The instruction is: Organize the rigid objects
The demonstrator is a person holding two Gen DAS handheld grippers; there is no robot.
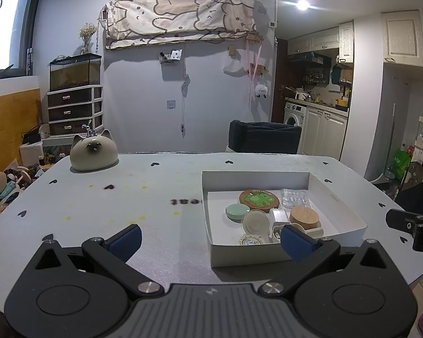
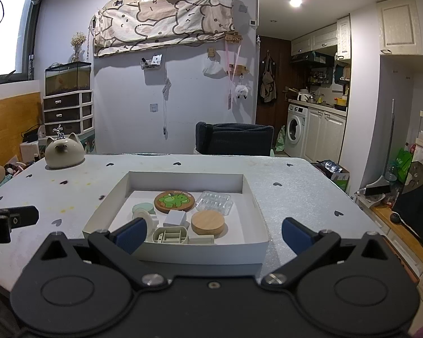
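Heart-print counter (image 2: 296, 186) carries a white tray (image 2: 251, 197) crammed with small items. Tray's dead ahead of the right tool (image 2: 213, 235), off to the right of the left tool (image 1: 210, 239). Both gape wide, empty.

coaster (image 2: 174, 200) in box (image 2: 183, 253), box on table (image 2: 296, 186)

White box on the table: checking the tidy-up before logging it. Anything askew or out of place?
Nothing stands out. The shallow white cardboard box holds the small items, though they lie loosely jumbled near its front.
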